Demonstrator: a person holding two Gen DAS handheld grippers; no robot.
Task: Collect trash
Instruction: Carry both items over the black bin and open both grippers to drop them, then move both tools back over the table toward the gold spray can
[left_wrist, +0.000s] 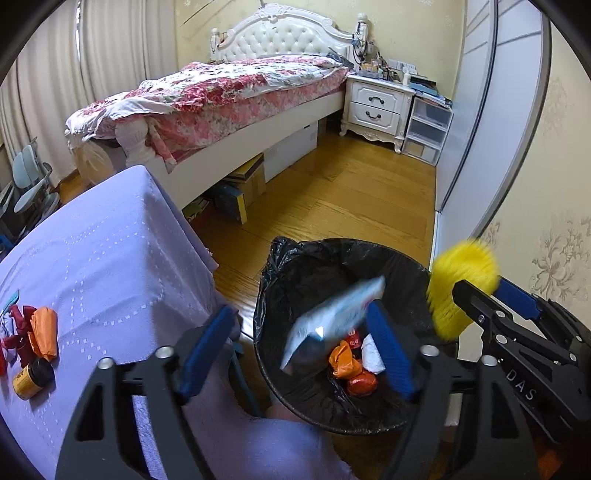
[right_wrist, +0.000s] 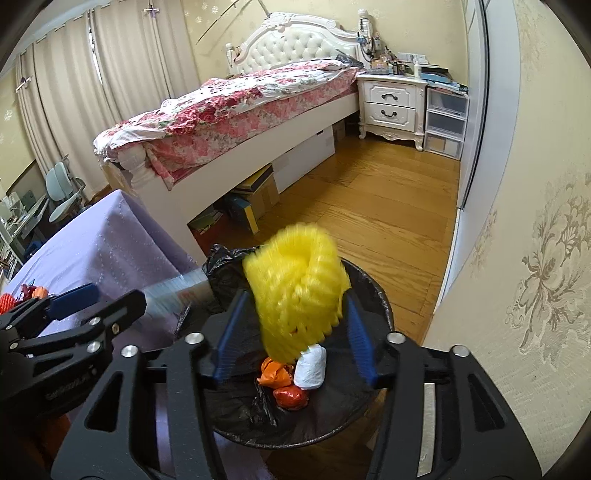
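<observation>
My left gripper (left_wrist: 299, 332) stands open above the black-lined bin (left_wrist: 295, 254). A blurred white and blue packet (left_wrist: 332, 317) hangs loose between its blue pads, close to the right one and well clear of the left. Over the same bin (right_wrist: 376, 295), my right gripper (right_wrist: 295, 328) is open too, with a blurred yellow foam net (right_wrist: 295, 288) loose between its fingers. In the bin lie an orange wrapper (right_wrist: 273, 373), a red wrapper (right_wrist: 291, 397) and a white paper wad (right_wrist: 312, 365). The right gripper (left_wrist: 484, 291) and the net (left_wrist: 461, 284) also show at the right of the left wrist view.
At the left is a table under a lilac cloth (left_wrist: 110, 258), holding an orange wrapper (left_wrist: 44, 332), red scraps (left_wrist: 18, 332) and a small yellow jar (left_wrist: 33, 378). A bed (left_wrist: 229, 103) with boxes under it, a nightstand (left_wrist: 376, 107) and wooden floor (left_wrist: 351, 192) lie beyond.
</observation>
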